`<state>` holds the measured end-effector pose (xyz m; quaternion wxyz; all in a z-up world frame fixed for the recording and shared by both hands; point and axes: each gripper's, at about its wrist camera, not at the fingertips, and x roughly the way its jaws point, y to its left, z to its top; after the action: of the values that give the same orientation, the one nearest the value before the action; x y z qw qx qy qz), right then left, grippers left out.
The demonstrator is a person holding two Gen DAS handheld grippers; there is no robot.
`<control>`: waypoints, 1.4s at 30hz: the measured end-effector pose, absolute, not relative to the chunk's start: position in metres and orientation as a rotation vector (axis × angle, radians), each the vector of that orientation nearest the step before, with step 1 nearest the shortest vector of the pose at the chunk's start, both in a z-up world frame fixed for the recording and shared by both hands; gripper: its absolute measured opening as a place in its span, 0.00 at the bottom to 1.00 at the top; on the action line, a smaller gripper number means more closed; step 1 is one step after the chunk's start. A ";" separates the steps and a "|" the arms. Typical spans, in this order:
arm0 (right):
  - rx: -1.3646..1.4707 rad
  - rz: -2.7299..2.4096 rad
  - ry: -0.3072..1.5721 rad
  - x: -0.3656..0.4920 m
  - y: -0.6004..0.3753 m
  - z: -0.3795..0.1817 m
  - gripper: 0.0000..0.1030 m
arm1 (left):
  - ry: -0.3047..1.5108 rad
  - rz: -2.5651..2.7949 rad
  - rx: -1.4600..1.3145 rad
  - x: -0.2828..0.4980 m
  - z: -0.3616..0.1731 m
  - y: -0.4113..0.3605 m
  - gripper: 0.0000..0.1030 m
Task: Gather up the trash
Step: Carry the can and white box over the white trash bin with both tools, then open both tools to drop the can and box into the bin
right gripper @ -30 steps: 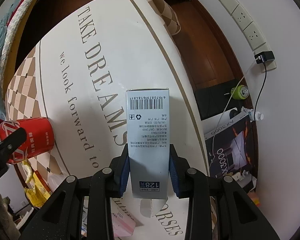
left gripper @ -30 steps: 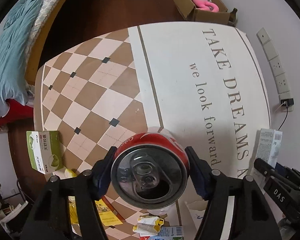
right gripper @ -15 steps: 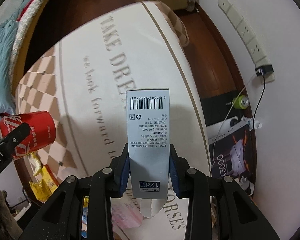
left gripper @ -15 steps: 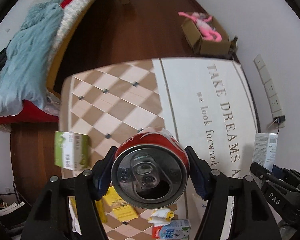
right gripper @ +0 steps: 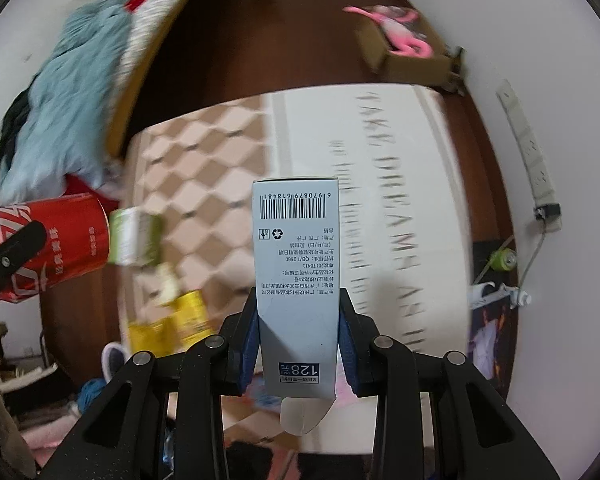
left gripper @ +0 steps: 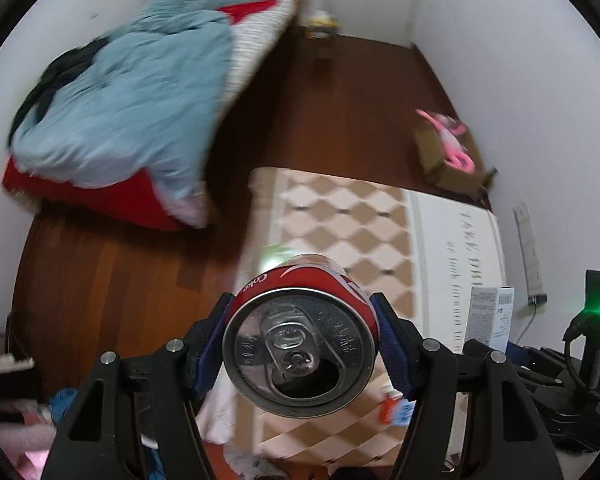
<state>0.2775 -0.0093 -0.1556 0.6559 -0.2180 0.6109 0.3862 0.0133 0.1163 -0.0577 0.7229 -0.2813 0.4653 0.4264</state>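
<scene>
Left gripper [left gripper: 302, 344]: jaws pinching an opened red aluminium drink can [left gripper: 300, 340], held above the beige checkered rug [left gripper: 340, 232]. Right gripper [right gripper: 298, 336]: jaws clamped on a tall grey-white barcoded cardboard carton [right gripper: 296, 264]. On the floor beneath: green box [right gripper: 134, 240], yellow wrappers [right gripper: 168, 320], blue-quilted bed [left gripper: 120, 112], cardboard box holding a pink toy [right gripper: 404, 52].

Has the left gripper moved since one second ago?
Yes. The left gripper, shut on the can, rose away from the rug, which looks smaller now.
</scene>
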 end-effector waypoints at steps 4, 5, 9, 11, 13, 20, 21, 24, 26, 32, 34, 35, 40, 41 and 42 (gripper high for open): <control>-0.541 0.983 1.373 0.193 0.024 -0.132 0.35 | 0.997 1.053 -0.671 -0.083 -0.044 0.129 0.62; -0.552 1.003 1.373 0.177 0.030 -0.129 0.35 | 0.994 1.078 -0.680 -0.103 -0.044 0.131 0.62; -0.631 1.123 1.375 0.080 0.066 -0.124 0.35 | 0.991 1.189 -0.749 -0.200 -0.052 0.136 0.62; -0.683 1.184 1.373 0.028 0.083 -0.127 0.35 | 0.991 1.241 -0.811 -0.250 -0.066 0.139 0.62; -0.738 1.242 1.380 -0.025 0.099 -0.136 0.35 | 0.993 1.287 -0.887 -0.300 -0.088 0.141 0.62; -0.930 1.380 1.437 -0.197 0.139 -0.216 0.35 | 0.952 1.319 -1.268 -0.440 -0.223 0.153 0.62; -0.964 1.389 1.457 -0.223 0.143 -0.238 0.35 | 0.948 1.301 -1.300 -0.446 -0.240 0.155 0.62; -1.045 1.395 1.469 -0.272 0.150 -0.290 0.35 | 0.983 1.231 -1.431 -0.464 -0.309 0.162 0.63; -1.088 1.386 1.482 -0.292 0.153 -0.322 0.35 | 1.017 1.194 -1.512 -0.475 -0.351 0.166 0.63; -1.146 1.365 1.571 -0.337 0.155 -0.396 0.36 | 0.997 1.226 -1.614 -0.503 -0.400 0.154 0.96; -1.144 1.364 1.608 -0.346 0.156 -0.419 0.38 | 1.003 1.273 -1.603 -0.517 -0.398 0.147 0.96; -1.153 1.362 1.621 -0.350 0.158 -0.428 0.40 | 1.015 1.300 -1.584 -0.524 -0.395 0.146 0.96; -1.192 1.335 1.636 -0.351 0.157 -0.463 0.87 | 1.113 1.479 -1.383 -0.518 -0.372 0.128 0.96; -1.212 1.331 1.610 -0.351 0.156 -0.464 0.92 | 1.142 1.498 -1.352 -0.513 -0.371 0.124 0.96; -1.238 1.329 1.576 -0.350 0.156 -0.464 0.93 | 1.151 1.507 -1.338 -0.512 -0.370 0.122 0.96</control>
<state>-0.3498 0.1555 -0.4643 0.3600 -0.4803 0.6115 0.5156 -0.5123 0.1217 -0.3702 0.3987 -0.5288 0.4547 0.5955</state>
